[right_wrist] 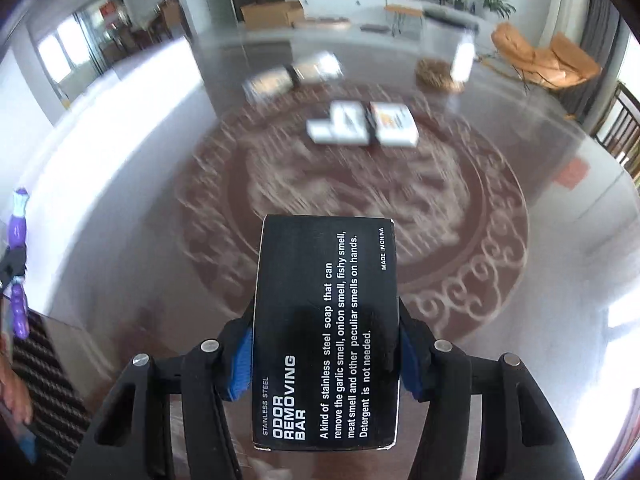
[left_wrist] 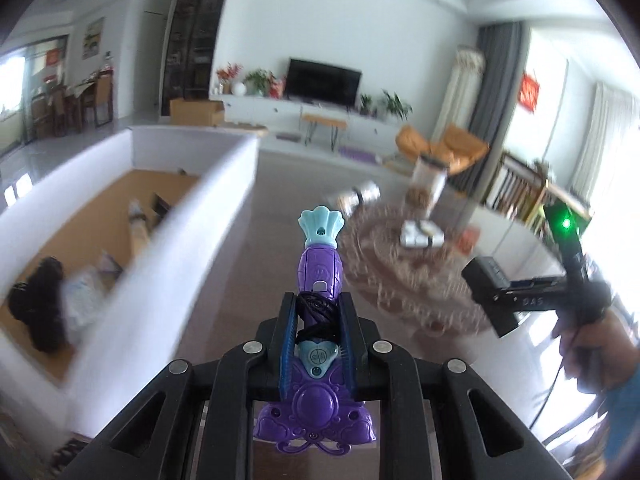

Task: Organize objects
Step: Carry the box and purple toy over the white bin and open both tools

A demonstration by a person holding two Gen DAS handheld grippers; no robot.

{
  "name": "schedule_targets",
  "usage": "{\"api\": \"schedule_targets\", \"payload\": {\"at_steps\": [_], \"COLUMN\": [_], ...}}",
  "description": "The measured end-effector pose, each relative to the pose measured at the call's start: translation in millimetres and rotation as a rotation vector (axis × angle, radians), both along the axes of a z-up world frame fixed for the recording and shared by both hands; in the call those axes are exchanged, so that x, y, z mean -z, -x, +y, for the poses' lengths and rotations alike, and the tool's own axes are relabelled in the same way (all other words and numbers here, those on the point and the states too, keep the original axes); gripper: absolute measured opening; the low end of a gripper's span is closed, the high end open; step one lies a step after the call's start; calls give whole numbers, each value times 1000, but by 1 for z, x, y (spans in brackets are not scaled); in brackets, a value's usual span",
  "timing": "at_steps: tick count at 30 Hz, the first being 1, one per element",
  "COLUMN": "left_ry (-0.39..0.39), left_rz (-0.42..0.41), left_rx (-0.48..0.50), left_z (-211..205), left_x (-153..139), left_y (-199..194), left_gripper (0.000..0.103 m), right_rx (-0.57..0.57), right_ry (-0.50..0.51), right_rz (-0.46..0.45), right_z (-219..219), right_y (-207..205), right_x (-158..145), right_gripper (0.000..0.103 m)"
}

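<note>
The left gripper (left_wrist: 318, 332) clamps a purple plastic toy (left_wrist: 318, 276) with a pale blue fan tip and dark cord round its waist, held above the glossy table (left_wrist: 248, 240). Only the left view shows the white bin (left_wrist: 192, 208) at left. The right gripper (right_wrist: 326, 356) squeezes a black box (right_wrist: 326, 320), white-lettered, matte card.

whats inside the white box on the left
In the left wrist view the white box shows a brown bottom holding a black fuzzy item, a pale blurred bundle and another blurred object further back. The near wall hides the rest, and blur prevents identification.
</note>
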State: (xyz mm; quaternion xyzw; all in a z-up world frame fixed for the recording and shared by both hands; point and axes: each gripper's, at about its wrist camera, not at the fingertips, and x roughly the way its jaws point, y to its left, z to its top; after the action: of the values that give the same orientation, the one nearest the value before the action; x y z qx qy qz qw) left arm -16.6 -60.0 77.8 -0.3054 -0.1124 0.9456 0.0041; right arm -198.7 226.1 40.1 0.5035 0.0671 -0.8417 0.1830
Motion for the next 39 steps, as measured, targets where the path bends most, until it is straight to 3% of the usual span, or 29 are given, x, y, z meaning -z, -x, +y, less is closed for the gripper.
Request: {"api": "schedule_targets", "payload": {"at_steps": [6, 13, 17, 22, 24, 25, 27, 29, 32, 34, 37, 39], "left_ry": [-87, -42, -9, 15, 0, -10, -11, -2, -22, -31, -45, -46], "left_rz": [19, -64, -143, -313, -349, -343, -293, -232, -151, -93, -25, 9], "left_rx": [-128, -304, -366, -470, -490, -496, -507, -516, -463, -392, -254, -146], "left_z": [-78, -181, -215, -243, -251, -250, -243, -227, -196, -160, -105, -62], "left_x": [-45, -52, -32, 8, 19, 20, 18, 10, -5, -20, -35, -40], "left_y": [-5, 1, 13, 33, 33, 29, 15, 3, -11, -19, -31, -38], "left_gripper": [19, 19, 19, 23, 37, 43, 69, 71, 71, 71, 74, 89], "right_rx": [-128, -394, -510, -596, -603, -604, -607, -600, -556, -501, -388, -296], "right_ry": [154, 273, 260, 202, 158, 150, 176, 198, 214, 207, 162, 111], "right_rz": [89, 135, 133, 46, 23, 27, 60, 119, 262, 343, 389, 369], "right_z": [-85, -249, -338, -412, -426, -427, -416, -399, -351, -313, -244, -199], "right_y": [5, -11, -20, -26, -24, -25, -29, -34, -47, -53, -56, -52], "right_x": [-70, -125, -117, -69, -49, -45, -47, -56, -70, -72, -53, -32], "right_gripper": [58, 58, 58, 63, 68, 68, 71, 84, 95, 99, 100, 100]}}
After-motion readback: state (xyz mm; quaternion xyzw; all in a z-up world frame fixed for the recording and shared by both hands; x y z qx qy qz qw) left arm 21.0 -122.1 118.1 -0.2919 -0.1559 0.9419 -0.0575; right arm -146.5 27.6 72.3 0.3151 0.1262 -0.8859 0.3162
